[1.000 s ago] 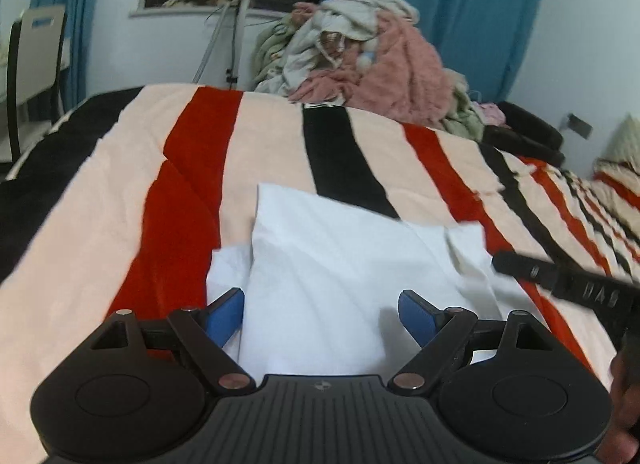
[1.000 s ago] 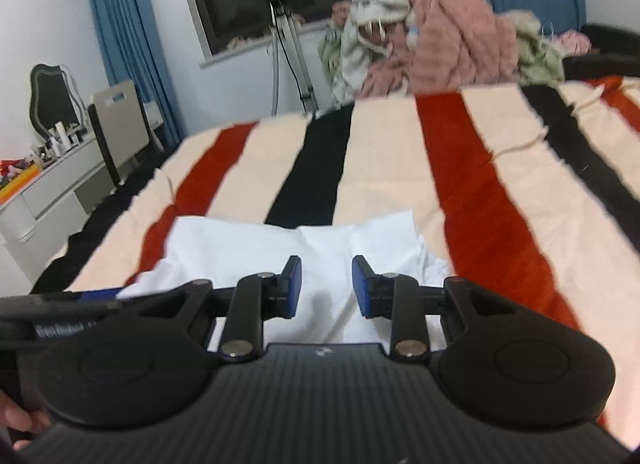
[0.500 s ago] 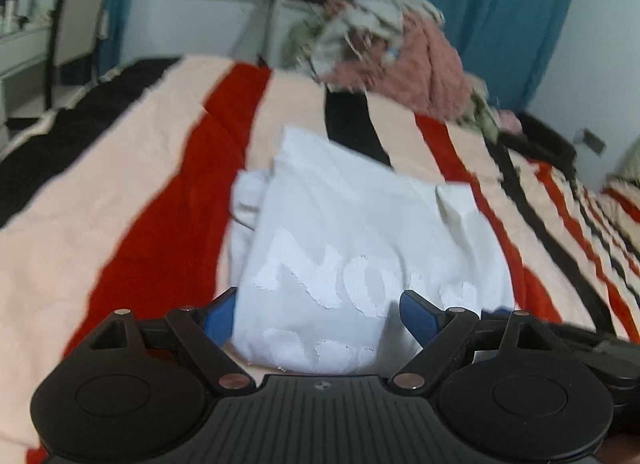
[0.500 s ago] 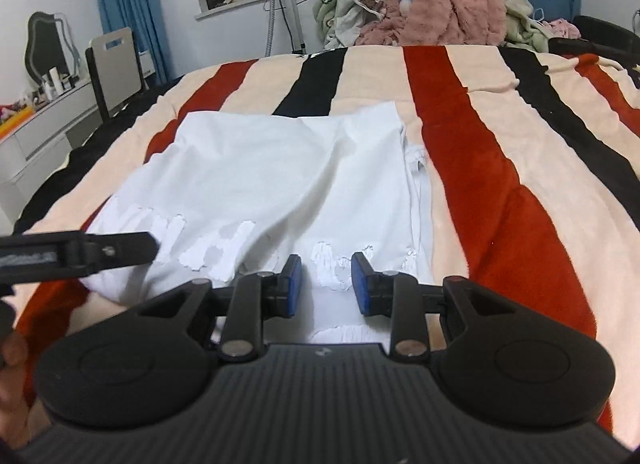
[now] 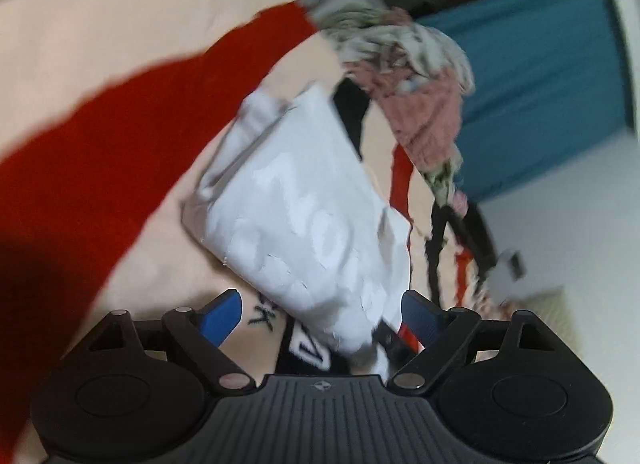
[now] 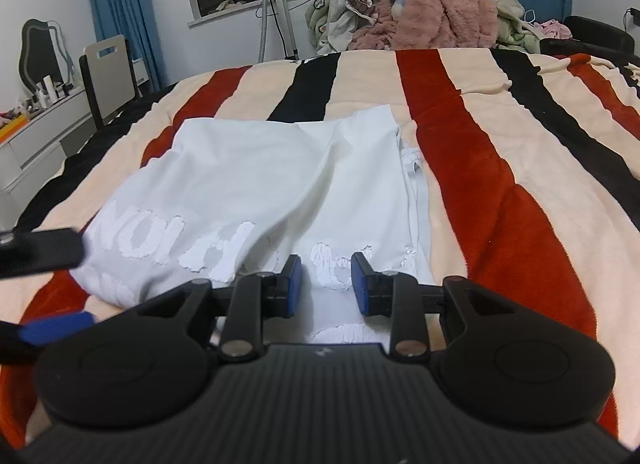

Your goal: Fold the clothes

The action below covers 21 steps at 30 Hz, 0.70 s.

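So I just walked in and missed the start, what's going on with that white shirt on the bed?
A person with a gripper in each hand is folding a white T-shirt on a striped blanket. The shirt lies partly folded, printed side up. The right gripper hovers at its near edge, jaws narrow but gripping nothing. The left gripper is wide open at the shirt's left side. A pile of clothes waits behind.

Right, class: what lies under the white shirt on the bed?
The striped blanket lies under the white shirt, showing all around it. The shirt looks folded over itself; anything between its layers is covered.
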Available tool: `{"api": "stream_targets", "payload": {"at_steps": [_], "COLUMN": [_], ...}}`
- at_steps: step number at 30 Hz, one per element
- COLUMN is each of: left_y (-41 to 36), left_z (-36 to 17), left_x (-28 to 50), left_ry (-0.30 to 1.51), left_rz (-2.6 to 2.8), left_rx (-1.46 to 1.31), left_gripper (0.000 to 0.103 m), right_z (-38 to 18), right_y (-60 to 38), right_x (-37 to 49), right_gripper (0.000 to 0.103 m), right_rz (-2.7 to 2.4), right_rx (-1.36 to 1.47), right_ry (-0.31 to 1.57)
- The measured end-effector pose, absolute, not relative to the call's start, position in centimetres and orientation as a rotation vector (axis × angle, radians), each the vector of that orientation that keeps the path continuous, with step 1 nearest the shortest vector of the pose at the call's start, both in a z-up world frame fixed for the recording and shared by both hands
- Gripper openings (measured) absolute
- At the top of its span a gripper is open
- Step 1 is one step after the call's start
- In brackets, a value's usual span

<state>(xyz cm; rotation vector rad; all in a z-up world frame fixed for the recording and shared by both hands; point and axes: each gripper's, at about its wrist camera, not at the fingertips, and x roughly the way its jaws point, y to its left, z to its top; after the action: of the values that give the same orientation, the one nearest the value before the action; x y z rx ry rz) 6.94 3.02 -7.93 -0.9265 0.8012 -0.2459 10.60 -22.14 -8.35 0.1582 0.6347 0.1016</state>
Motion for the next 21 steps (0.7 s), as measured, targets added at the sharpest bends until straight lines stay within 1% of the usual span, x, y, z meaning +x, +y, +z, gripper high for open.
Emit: {"api": "stream_targets", "payload": {"at_steps": [1, 3, 4, 5, 6, 8, 10, 11, 14, 18, 19, 20, 21], "left_y": [3.3, 3.8, 4.1, 4.3, 4.5, 4.9, 5.1, 5.1, 5.1, 5.0, 5.2, 5.3, 5.3], "left_z": [-8.8, -9.7, -9.9, -10.1, -10.3, -10.6, -10.8, -10.8, -10.0, -9.7, -9.7, -9.8, -9.8], "left_x": [7.6, 8.4, 8.7, 8.9, 9.1, 9.3, 9.2, 9.2, 9.0, 8.7, 8.6, 8.4, 8.4], "left_ry": [0.817, 0.819, 0.812, 0.805, 0.798, 0.800, 0.792, 0.783, 0.755, 0.747, 0.747, 0.747, 0.746], "left_rz": [-0.227, -0.198, -0.185, -0.172, -0.159, -0.129, -0.126, -0.127, -0.139, -0.147, -0.148, -0.149, -0.149], "left_rx": [-0.980, -1.038, -1.056, -1.074, -1.090, -1.110, -1.122, -1.125, -1.106, -1.104, -1.107, -1.110, -1.111], "left_gripper": [0.082, 0.080, 0.077, 0.067, 0.061, 0.042, 0.031, 0.027, 0.024, 0.023, 0.023, 0.023, 0.023], "right_z": [-8.4, -8.4, -8.4, -8.4, -8.5, -8.5, -8.5, -8.5, -8.5, -8.2, -7.9, -7.6, -7.3], "right_y": [-22.1, -22.0, -22.0, -21.9, -21.8, -21.7, -21.7, -21.6, -21.6, -22.0, -22.2, -22.6, -23.3], "right_x": [10.6, 10.5, 10.4, 10.4, 10.4, 10.4, 10.3, 10.3, 10.3, 10.3, 10.3, 10.2, 10.0], "right_gripper": [0.030, 0.030, 0.030, 0.030, 0.030, 0.030, 0.030, 0.030, 0.030, 0.030, 0.032, 0.036, 0.052], "right_rz": [0.100, 0.096, 0.094, 0.092, 0.089, 0.087, 0.086, 0.086, 0.085, 0.084, 0.085, 0.091, 0.111], "right_rx": [0.158, 0.155, 0.152, 0.149, 0.147, 0.139, 0.133, 0.131, 0.130, 0.165, 0.190, 0.233, 0.324], "right_ry": [0.633, 0.630, 0.628, 0.627, 0.626, 0.623, 0.622, 0.622, 0.621, 0.628, 0.635, 0.643, 0.645]}}
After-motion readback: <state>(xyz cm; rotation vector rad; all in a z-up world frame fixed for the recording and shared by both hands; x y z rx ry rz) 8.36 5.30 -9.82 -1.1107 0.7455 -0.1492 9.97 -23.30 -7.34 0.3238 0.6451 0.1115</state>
